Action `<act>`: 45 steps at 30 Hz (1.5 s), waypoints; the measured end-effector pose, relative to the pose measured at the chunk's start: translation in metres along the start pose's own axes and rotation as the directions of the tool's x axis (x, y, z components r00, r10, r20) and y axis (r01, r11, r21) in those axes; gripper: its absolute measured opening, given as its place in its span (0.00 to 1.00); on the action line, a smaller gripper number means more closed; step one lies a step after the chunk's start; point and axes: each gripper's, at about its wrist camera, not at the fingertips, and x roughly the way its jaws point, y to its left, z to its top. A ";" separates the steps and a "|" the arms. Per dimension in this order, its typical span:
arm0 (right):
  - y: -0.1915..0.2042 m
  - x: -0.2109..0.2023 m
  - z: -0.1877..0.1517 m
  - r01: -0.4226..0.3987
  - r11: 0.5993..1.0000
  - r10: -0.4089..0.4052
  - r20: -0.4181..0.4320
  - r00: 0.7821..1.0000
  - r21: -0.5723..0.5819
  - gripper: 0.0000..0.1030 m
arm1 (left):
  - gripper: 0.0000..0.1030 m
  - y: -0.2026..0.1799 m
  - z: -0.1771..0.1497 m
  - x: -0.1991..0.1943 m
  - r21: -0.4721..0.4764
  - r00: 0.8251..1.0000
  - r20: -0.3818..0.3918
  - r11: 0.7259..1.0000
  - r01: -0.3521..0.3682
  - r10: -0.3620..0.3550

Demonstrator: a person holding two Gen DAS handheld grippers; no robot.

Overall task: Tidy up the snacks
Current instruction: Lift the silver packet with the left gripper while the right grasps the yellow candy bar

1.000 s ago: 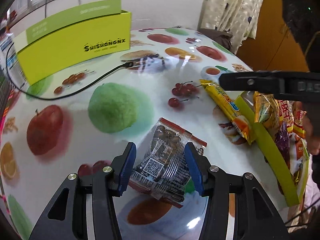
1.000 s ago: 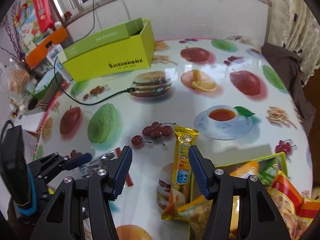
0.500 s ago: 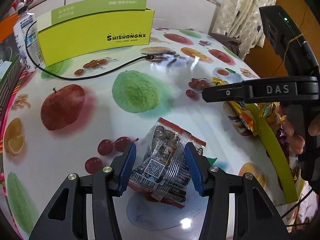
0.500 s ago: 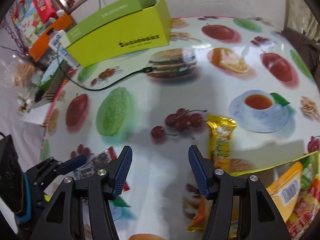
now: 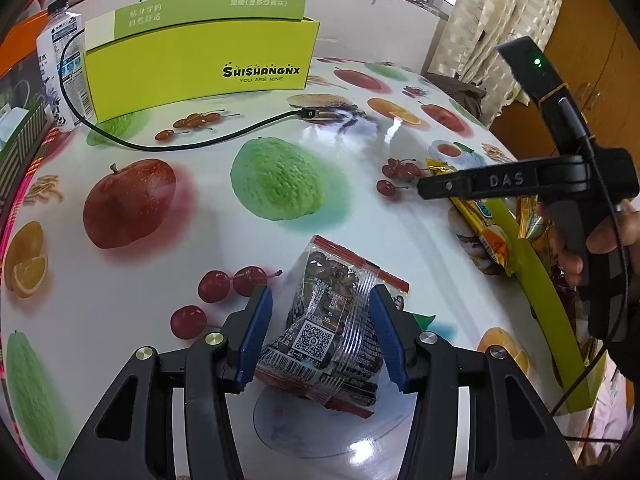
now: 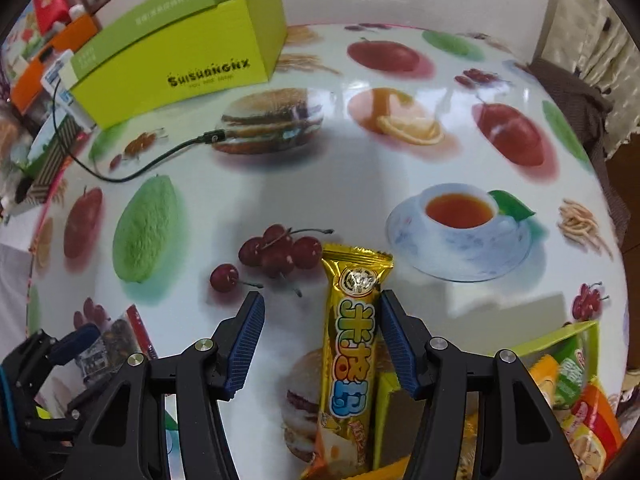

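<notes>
The gold snack bar (image 6: 352,364) lies flat on the bench (image 6: 360,184), its long axis running straight away from the right gripper (image 6: 322,340), crimped end farthest out, near end over the rim of the green tray (image 6: 560,338). It lies between the right fingers (image 6: 390,328), hard against the right-hand one and clear of the other; these fingers stand apart and grip nothing.

The clear nut packet (image 5: 332,328) is tilted between the left gripper (image 5: 320,332) fingers (image 5: 256,328), red-sealed edge pointing away and upward, barcode end nearest the camera. Those fingers are clamped on its sides, holding it above the bench.

A second ago the gold bar sat ahead of the right fingers and to their right; now they straddle it. The left gripper holds the packet as before, though the yellow-green box (image 5: 200,64) shows further to the right in its view than it did.

The bench is glossy white, printed with fruit, a burger and a teacup. A black cable (image 5: 180,144) trails across it from beside the box. Beyond are a white wall, a window sill and a patterned curtain (image 5: 492,20). A person's hand (image 5: 600,240) grips the right gripper's handle.
</notes>
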 end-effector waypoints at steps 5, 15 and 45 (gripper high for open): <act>0.011 -0.003 -0.003 -0.061 0.998 0.061 0.000 0.998 -0.019 0.56 | 0.50 0.000 -0.001 -0.001 0.002 1.000 -0.001 1.000 -0.002 0.002; 0.039 -0.012 -0.021 -0.264 0.965 0.264 -0.043 0.964 0.004 0.56 | 0.50 0.008 -0.012 -0.012 0.000 1.000 -0.006 1.000 -0.013 0.013; 0.077 -0.026 -0.076 -0.055 0.956 0.053 -0.016 0.998 -0.288 0.57 | 0.61 0.009 -0.040 -0.040 0.072 1.000 -0.007 0.997 0.028 -0.028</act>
